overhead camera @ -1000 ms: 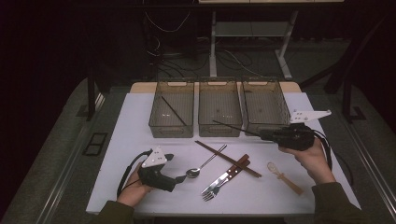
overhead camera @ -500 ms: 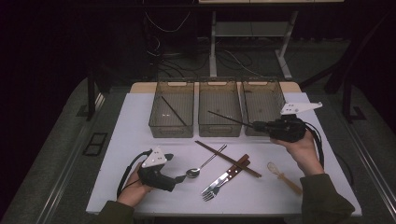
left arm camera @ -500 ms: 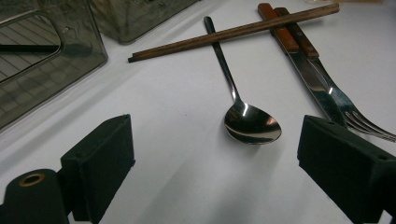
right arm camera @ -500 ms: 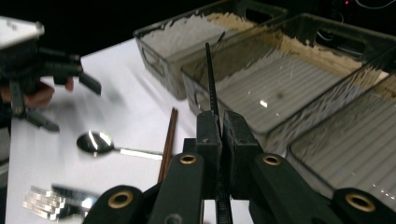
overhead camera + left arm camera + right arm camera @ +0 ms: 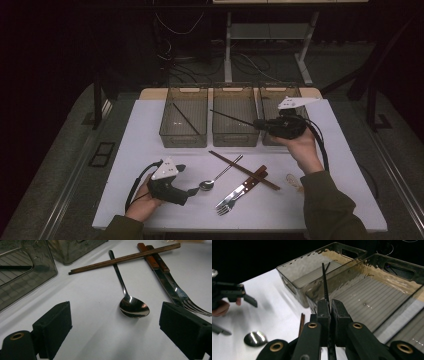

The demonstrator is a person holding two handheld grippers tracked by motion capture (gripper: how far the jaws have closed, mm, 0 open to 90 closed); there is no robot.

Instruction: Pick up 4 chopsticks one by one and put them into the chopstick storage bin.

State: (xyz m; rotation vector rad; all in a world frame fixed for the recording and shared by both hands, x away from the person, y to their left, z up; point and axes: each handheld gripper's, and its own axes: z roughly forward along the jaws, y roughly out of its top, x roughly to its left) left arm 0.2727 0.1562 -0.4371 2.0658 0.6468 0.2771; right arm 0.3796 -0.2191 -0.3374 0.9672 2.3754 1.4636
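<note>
Three bins [image 5: 236, 107] at back | right gripper [image 5: 257, 123] clenched on black chopstick [image 5: 231, 118], held over middle bin, aimed at left bin holding its mate | left gripper [image 5: 192, 190] released, beside spoon [image 5: 206, 185], likely next pick.

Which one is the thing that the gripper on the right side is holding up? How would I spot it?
Look at the three clear bins along the far edge of the white table. Over the middle bin, the right gripper pinches a thin black chopstick. Unlike the brown chopstick on the table, it hangs in the air.
</note>
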